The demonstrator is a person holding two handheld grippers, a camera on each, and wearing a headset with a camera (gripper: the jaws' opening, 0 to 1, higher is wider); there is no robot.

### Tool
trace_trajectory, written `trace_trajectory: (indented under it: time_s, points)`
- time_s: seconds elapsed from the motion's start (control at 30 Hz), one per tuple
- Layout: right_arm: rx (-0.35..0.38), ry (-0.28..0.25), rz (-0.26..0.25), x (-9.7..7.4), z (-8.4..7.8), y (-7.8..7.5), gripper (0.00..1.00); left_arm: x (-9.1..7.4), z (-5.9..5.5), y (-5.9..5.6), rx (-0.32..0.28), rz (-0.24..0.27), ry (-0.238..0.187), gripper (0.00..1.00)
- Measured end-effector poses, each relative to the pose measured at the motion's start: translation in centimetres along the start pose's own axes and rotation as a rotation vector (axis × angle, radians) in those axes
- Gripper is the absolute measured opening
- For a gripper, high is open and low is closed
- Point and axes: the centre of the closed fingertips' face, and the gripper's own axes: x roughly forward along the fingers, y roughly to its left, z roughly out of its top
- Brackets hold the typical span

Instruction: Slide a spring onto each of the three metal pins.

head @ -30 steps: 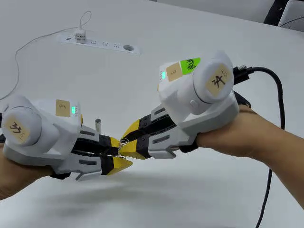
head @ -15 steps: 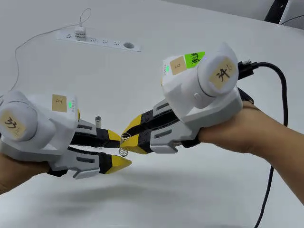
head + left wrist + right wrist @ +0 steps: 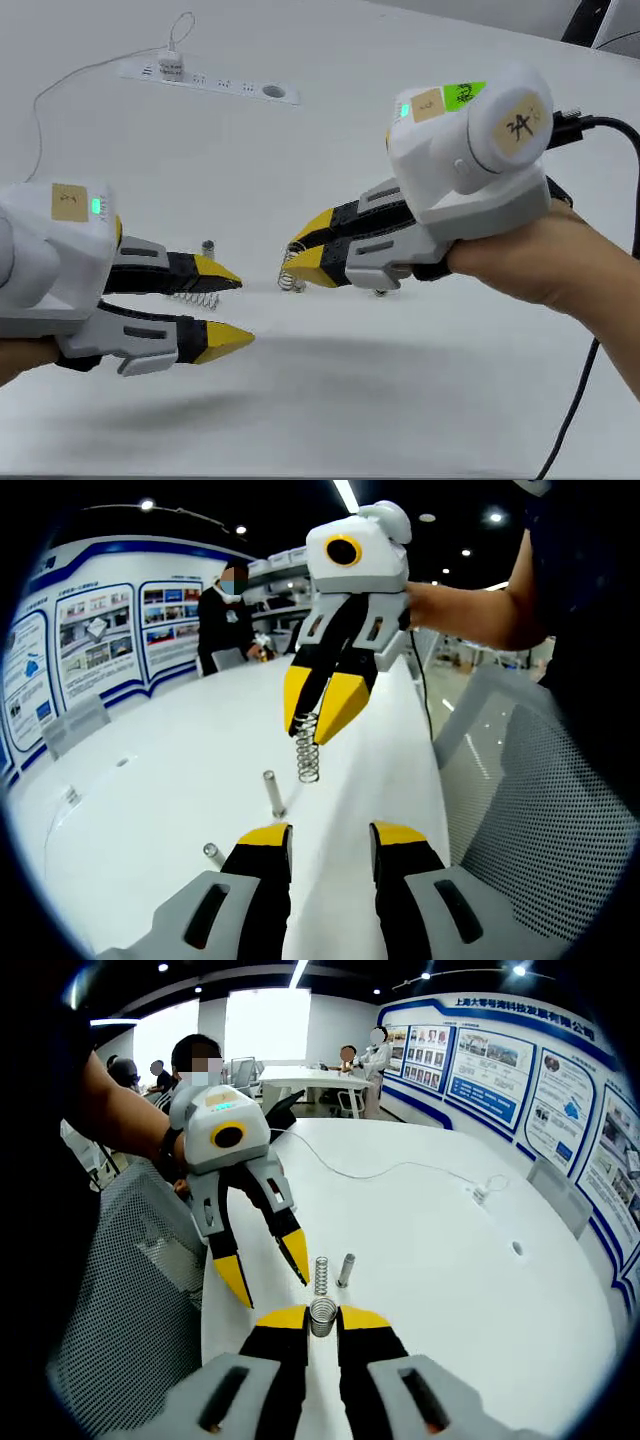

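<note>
Gripping a small coiled steel spring [image 3: 291,280] by its upper end, the right gripper [image 3: 292,257] has its jaws pinched on it. The spring's axis is upright. The short upright metal pin [image 3: 208,248] stands to its left, nearer the left gripper [image 3: 243,311], whose jaws gape empty.

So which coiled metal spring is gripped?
The coiled metal spring pinched in the right gripper; the other spring lies loose on the white table.
</note>
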Motion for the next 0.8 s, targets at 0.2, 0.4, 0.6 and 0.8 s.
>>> trace_trajectory:
  time_s: [0.2,0.4,0.6,0.8]
  points:
    - [0.024,-0.017,-0.06,-0.6,-0.3,-1.7,0.12,-1.5,-0.5,1.1,-0.031,0.055,-0.007,0.35]
    - [0.035,-0.026,-0.109,-0.5,-0.4,-3.1,0.12,-2.7,-0.9,2.0,-0.057,0.103,-0.011,0.37]
    - [0.059,-0.027,-0.14,-0.1,-0.9,-4.5,0.12,-3.3,-1.3,2.5,-0.077,0.132,-0.013,0.38]
    - [0.081,-0.019,-0.146,0.4,-1.6,-5.1,0.12,-3.8,-1.5,2.9,-0.096,0.159,-0.019,0.4]
